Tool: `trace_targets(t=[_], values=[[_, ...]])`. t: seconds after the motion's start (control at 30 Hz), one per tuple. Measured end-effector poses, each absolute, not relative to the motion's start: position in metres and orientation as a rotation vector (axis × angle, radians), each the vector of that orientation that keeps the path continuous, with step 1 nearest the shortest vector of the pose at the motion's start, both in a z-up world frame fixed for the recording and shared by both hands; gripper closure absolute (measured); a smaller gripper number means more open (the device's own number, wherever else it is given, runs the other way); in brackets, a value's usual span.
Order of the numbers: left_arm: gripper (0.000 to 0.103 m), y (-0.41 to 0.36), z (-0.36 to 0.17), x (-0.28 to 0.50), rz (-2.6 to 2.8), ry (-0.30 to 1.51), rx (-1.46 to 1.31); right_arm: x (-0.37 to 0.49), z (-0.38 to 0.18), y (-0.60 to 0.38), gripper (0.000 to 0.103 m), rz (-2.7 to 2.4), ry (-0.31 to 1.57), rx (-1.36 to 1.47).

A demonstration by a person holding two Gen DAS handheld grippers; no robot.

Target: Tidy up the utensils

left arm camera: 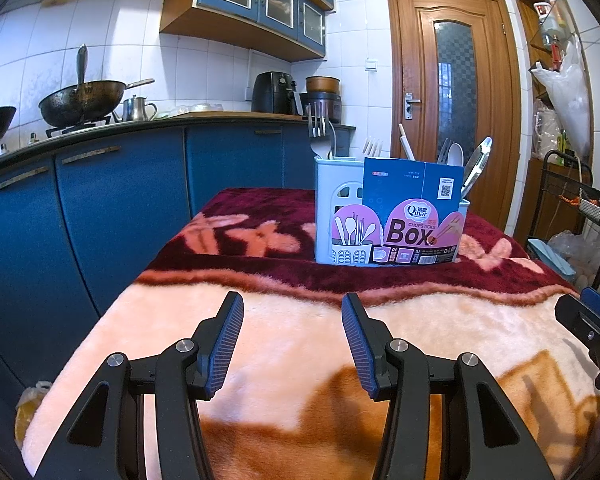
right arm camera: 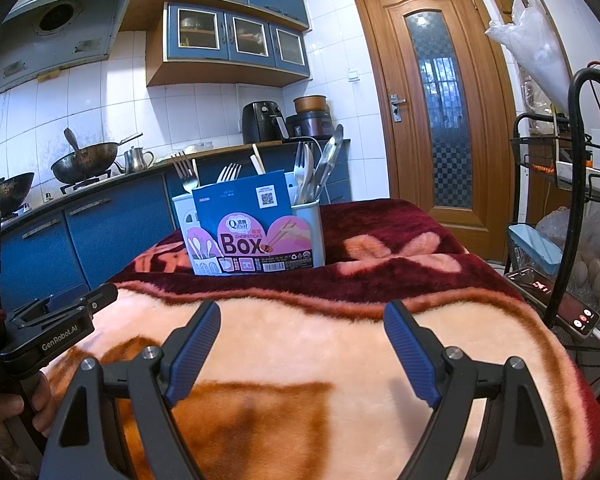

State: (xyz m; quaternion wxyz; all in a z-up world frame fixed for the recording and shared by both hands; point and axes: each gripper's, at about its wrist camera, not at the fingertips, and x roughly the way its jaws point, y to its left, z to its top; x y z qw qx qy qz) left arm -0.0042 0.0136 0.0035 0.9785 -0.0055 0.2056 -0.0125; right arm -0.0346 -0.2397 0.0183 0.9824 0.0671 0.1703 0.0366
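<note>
A pale blue utensil holder (left arm camera: 342,216) with a pink and blue "Chopsticks Box" label stands on the far part of the blanket-covered table (left arm camera: 284,320). Forks, spoons, chopsticks and metal tongs (left arm camera: 476,164) stick up out of it. It also shows in the right wrist view (right arm camera: 312,232), with its forks and tongs (right arm camera: 328,160). My left gripper (left arm camera: 292,312) is open and empty over the near blanket. My right gripper (right arm camera: 302,320) is open and empty, well short of the holder. The right gripper shows at the left view's right edge (left arm camera: 592,316).
Blue kitchen cabinets (left arm camera: 100,208) with woks (left arm camera: 80,96) on a stove run along the left. A wooden door (left arm camera: 452,92) stands behind. A black wire rack (right arm camera: 572,240) with eggs and a phone (right arm camera: 556,300) stands at the table's right edge.
</note>
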Motion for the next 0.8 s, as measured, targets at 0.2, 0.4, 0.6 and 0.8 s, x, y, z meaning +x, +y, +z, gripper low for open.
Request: trace_targets(t=[0.2,0.4,0.6,0.8], values=[[0.051,0.0128,0.0034,-0.0042,-0.025,0.414,-0.011,-0.0346,0.0178,-0.2395,0.017,0.074,0.343,0.135],[0.051,0.0129,0.0034,-0.0042,-0.024,0.414,-0.011,-0.0347,0.0181,-0.2396,0.017,0.074,0.343,0.135],[0.051,0.0131,0.0034,-0.0043,-0.025,0.414,-0.012,-0.0345,0.0182,-0.2396,0.017,0.074,0.344,0.135],[0.051,0.0117,0.0036,-0.0036,-0.028,0.414,-0.01,-0.0346,0.0183,-0.2397,0.017,0.074,0.344,0.134]])
